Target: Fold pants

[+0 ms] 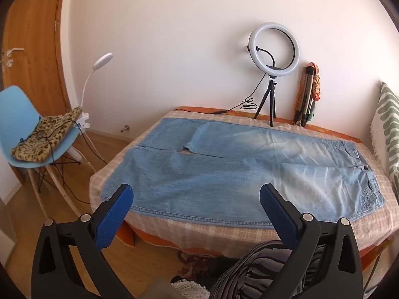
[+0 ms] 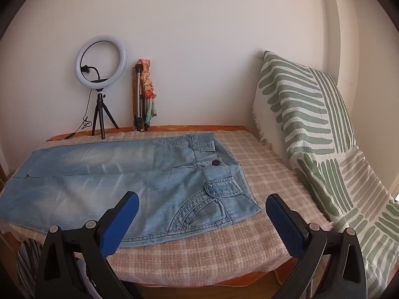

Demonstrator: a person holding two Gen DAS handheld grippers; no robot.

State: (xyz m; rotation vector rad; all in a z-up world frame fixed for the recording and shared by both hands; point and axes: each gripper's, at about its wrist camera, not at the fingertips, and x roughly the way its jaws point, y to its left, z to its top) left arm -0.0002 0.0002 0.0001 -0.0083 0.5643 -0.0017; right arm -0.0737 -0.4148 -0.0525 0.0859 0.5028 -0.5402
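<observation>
L gripper (image 1: 196,195) hovering near leg-end hem, fingers spread wide, holding nothing, prob lining up a grab | jeans (image 1: 224,172) lying flat, full length on checked cloth (image 2: 199,254), waist to the right, unfolded | R gripper (image 2: 202,205) hovering by waist corner, fingers spread, empty

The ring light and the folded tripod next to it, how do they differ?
The ring light stands on its own spread black legs; the folded tripod leans on the wall, legs closed. The ring light is a white glowing hoop; the folded tripod is a silvery bundle draped with a colourful cloth. Both stand at the table's far edge.
</observation>
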